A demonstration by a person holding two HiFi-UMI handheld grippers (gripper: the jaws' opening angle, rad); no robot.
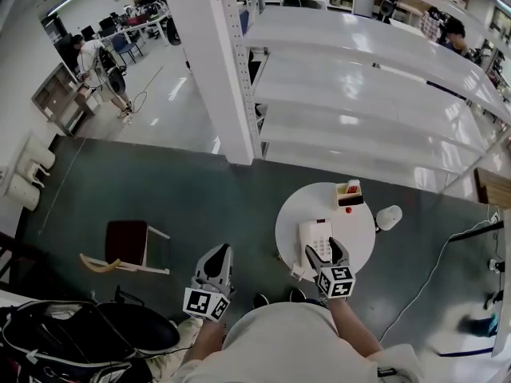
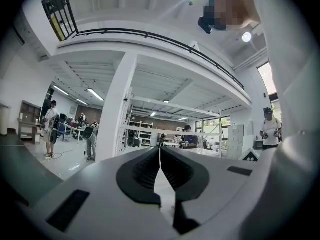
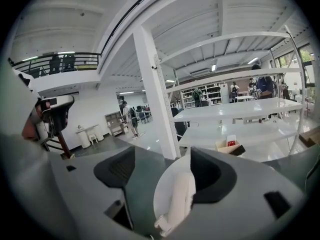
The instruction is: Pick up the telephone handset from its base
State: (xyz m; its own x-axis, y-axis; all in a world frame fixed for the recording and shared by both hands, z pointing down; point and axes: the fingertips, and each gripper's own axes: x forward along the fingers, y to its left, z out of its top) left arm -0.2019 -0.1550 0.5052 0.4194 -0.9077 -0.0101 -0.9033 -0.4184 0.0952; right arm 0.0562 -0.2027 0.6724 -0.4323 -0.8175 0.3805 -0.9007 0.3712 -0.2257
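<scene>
- Head view showed the white handset (image 1: pixel 306 247) lying on its base (image 1: pixel 321 236), on the round white table (image 1: pixel 359 242).
- A curly cord (image 1: pixel 296 274) hung from the near end of the handset.
- The right gripper (image 1: pixel 326 254) was just above the phone, with its jaws wide apart and nothing held.
- Right gripper view showed the handset (image 3: pixel 181 196) in the gap between the jaws, closer to the right jaw. No jaw was pressing on it.
- The left gripper (image 1: pixel 217 255) was off to the side, away from the table. Its jaws were pressed together with nothing in them.
- A small box (image 1: pixel 349 194) sat at the far side of the table, well away from the phone.
- I think the step was lining up for the grab, as the handset was not yet lifted.
- Next, I think the right gripper needed to go down so one jaw sat on each side, squeeze, then lift slowly because of the cord.
</scene>
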